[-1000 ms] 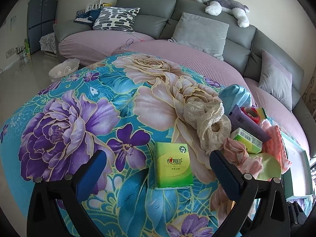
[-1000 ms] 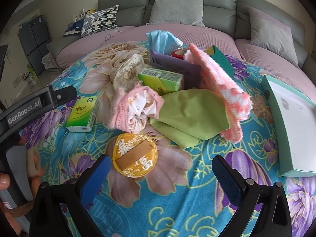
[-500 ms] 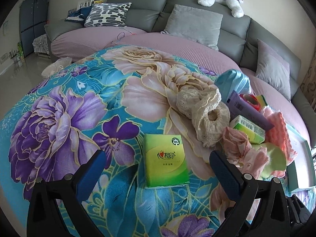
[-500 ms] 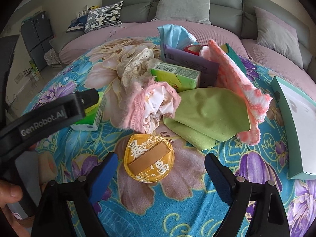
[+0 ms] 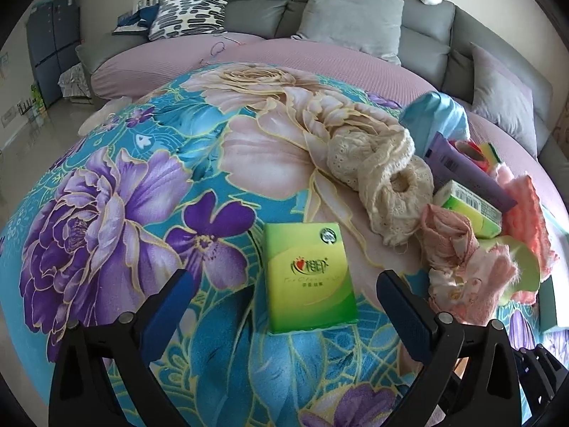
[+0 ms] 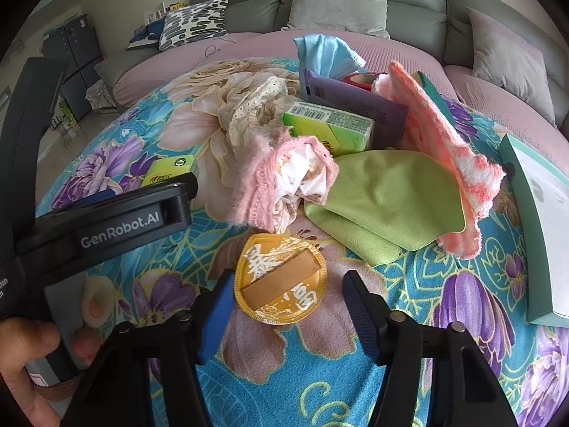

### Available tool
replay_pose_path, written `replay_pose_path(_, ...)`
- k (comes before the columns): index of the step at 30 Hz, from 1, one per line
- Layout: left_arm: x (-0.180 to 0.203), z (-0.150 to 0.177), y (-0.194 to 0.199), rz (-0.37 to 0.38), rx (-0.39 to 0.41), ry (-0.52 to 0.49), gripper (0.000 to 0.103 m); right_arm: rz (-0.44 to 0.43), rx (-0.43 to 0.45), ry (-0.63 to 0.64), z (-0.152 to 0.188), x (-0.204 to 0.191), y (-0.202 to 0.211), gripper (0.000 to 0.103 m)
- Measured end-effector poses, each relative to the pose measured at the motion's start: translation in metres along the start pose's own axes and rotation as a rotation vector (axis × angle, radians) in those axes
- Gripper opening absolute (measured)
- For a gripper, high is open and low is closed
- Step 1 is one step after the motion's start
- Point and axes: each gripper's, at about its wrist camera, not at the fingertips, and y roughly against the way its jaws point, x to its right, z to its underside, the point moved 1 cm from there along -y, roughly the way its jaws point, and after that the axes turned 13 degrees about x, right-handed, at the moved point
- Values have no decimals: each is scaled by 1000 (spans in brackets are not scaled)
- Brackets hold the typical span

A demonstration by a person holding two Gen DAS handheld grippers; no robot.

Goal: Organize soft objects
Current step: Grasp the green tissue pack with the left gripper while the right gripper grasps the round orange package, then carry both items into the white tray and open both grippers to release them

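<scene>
A green tissue pack (image 5: 308,277) lies flat on the floral cloth between the open jaws of my left gripper (image 5: 284,302). Cream lace cloth (image 5: 377,174), a pink cloth (image 5: 458,259) and a second tissue pack (image 5: 469,210) lie to its right. My right gripper (image 6: 288,306) is open, its fingers either side of a round yellow puff (image 6: 281,279). Behind the puff lie the pink cloth (image 6: 288,181), a green cloth (image 6: 387,199), a pink knitted cloth (image 6: 448,153), a tissue pack (image 6: 330,128) and a purple pouch (image 6: 355,106).
A teal-rimmed white tray (image 6: 540,220) lies at the right edge of the floral cloth (image 5: 124,206). The left gripper's body (image 6: 106,220) and a hand are at the left of the right wrist view. A grey sofa with cushions (image 5: 352,17) stands behind.
My left gripper has moved closer over the green tissue pack. My right gripper has moved down toward the yellow puff and its jaws have narrowed around it.
</scene>
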Motion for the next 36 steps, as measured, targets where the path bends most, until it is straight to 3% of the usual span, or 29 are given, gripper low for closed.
replay_pose_path(1, 1, 0, -1, 4, -6, -4, 91, -4, 0, 1, 0, 0, 0, 57)
replay_pose_path(3, 2, 2, -2, 10, -18, -9, 69, -11, -2, 4, 0, -1, 1, 54)
replay_pose_path(5, 2, 2, -2, 20, -25, -9, 62, -14, -2, 4, 0, -2, 1, 53)
replay_pose_path(6, 3, 2, -1, 31, -24, -6, 50, -16, -3, 3, 0, -1, 1, 53)
replay_pose_path(14, 3, -2, 5, 65, -16, 12, 50, -27, 1, -8, 0, 4, 6, 53)
replay_pose_path(25, 11, -19, 37, 83, 80, 18, 49, -10, 86, -34, -9, 24, 46, 53)
replay_pose_path(30, 33, -35, 56, 123, 128, -2, 49, 38, 150, -52, -22, 49, 74, 53)
replay_pose_path(36, 78, -54, 72, 211, 153, -67, 49, 171, 198, -111, -37, 101, 103, 53)
